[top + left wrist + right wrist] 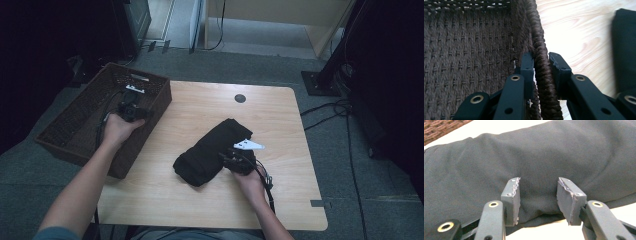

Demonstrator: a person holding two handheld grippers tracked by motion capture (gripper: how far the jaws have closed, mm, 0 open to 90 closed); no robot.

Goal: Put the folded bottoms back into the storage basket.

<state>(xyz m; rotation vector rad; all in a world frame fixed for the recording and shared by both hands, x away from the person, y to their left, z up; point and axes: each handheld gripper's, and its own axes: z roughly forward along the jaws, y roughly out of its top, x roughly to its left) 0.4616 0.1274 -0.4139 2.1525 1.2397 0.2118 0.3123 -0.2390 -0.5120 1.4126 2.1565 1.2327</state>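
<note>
The left gripper [541, 62] straddles the basket [75, 120] rim [541, 50]: one pad inside the wall, one outside, the inner touching the braid, the outer a hair off, so it is not yet clamped. To do this well, seat the rim deep between the pads before pulling, so the basket slides and doesn't tip.

The right gripper [539, 192] has a fold of the cloth [212, 150] bunched between its pads, gripping it on the worktop [200, 200].

The high view shows basket and cloth well apart; the gripper views show each contact.
</note>
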